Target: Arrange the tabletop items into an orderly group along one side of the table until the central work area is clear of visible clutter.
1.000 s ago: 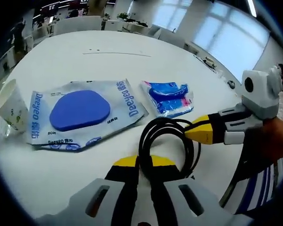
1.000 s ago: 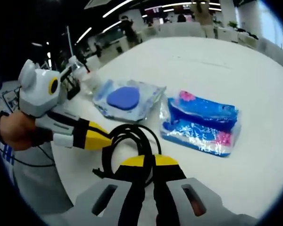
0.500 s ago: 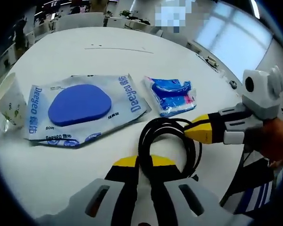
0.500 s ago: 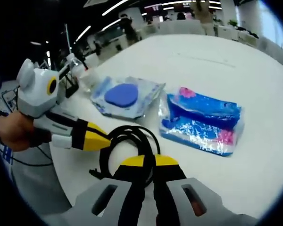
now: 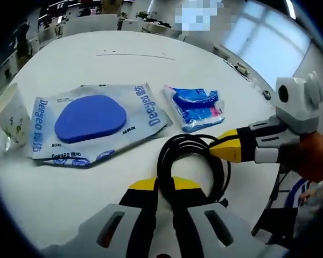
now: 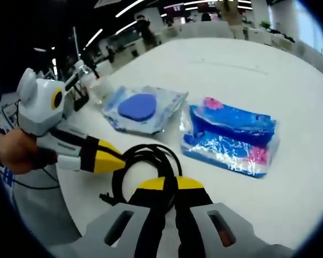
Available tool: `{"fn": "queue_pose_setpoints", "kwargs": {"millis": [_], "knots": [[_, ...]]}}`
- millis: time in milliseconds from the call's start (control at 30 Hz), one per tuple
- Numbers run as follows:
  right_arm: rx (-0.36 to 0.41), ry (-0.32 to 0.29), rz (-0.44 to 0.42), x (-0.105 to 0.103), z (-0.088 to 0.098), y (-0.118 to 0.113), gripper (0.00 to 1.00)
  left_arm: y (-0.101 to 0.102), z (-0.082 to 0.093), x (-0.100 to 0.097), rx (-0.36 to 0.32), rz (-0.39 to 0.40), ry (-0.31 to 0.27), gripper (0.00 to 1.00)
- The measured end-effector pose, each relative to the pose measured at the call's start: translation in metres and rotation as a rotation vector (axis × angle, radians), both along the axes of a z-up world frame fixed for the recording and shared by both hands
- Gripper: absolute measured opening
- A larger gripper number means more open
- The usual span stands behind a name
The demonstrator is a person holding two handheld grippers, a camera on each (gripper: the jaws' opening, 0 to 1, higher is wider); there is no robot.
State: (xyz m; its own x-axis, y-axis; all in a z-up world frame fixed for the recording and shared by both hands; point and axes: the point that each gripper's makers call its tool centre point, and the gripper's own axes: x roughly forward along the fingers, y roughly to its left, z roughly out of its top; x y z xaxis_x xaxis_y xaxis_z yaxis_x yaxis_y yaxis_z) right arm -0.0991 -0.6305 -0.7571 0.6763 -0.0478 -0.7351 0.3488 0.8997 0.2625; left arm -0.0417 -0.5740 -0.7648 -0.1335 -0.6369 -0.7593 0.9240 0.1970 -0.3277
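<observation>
Black cable coil [image 5: 191, 161] pinched by both tools, left [image 5: 164, 185], right [image 6: 170, 184]; plug end hidden.

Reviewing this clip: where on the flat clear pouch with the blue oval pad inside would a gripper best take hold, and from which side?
Probably the near corner of the pouch, the sealed film margin by the coiled black cable. The pouch lies flat on the table, so a low, sideways pinch on thin bare film beats closing over the thicker pad. The paper cup crowds the far end. Both grippers are shut on the cable now.
</observation>
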Motion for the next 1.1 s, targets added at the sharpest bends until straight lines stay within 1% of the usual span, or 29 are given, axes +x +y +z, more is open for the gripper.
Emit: {"fn": "queue_pose_setpoints", "kwargs": {"millis": [133,233,333,400,467,833,867,967,1033,1100], "knots": [[-0.002,-0.002,0.006,0.001,0.001,0.0,0.03,0.001,0.0,0.001,-0.001,0.0,0.002,0.08],[0.0,0.01,0.007,-0.001,0.0,0.0,0.07,0.002,0.0,0.002,-0.002,-0.008,-0.006,0.09],[0.0,0.007,0.007,-0.001,0.001,0.0,0.08,0.004,0.002,0.003,-0.005,-0.01,-0.009,0.09],[-0.003,0.005,0.007,-0.001,0.003,0.0,0.09,0.004,0.003,0.004,-0.009,-0.014,-0.004,0.12],[-0.004,0.004,0.01,-0.001,0.003,0.0,0.1,0.005,0.005,0.005,-0.015,-0.017,-0.005,0.14],[-0.016,-0.001,0.019,-0.003,0.01,0.001,0.15,0.013,0.018,0.016,-0.05,-0.02,-0.019,0.17],[-0.019,-0.002,0.02,-0.004,0.011,0.001,0.16,0.014,0.023,0.02,-0.07,-0.02,-0.034,0.17],[-0.021,-0.012,0.019,-0.005,0.016,0.002,0.19,0.018,0.026,0.029,-0.085,-0.023,-0.042,0.18],[-0.019,-0.019,0.018,-0.005,0.018,0.002,0.24,0.022,0.032,0.036,-0.104,-0.024,-0.047,0.22],[-0.016,-0.03,0.023,-0.005,0.021,0.004,0.27,0.026,0.039,0.047,-0.125,-0.013,-0.069,0.27]]}}
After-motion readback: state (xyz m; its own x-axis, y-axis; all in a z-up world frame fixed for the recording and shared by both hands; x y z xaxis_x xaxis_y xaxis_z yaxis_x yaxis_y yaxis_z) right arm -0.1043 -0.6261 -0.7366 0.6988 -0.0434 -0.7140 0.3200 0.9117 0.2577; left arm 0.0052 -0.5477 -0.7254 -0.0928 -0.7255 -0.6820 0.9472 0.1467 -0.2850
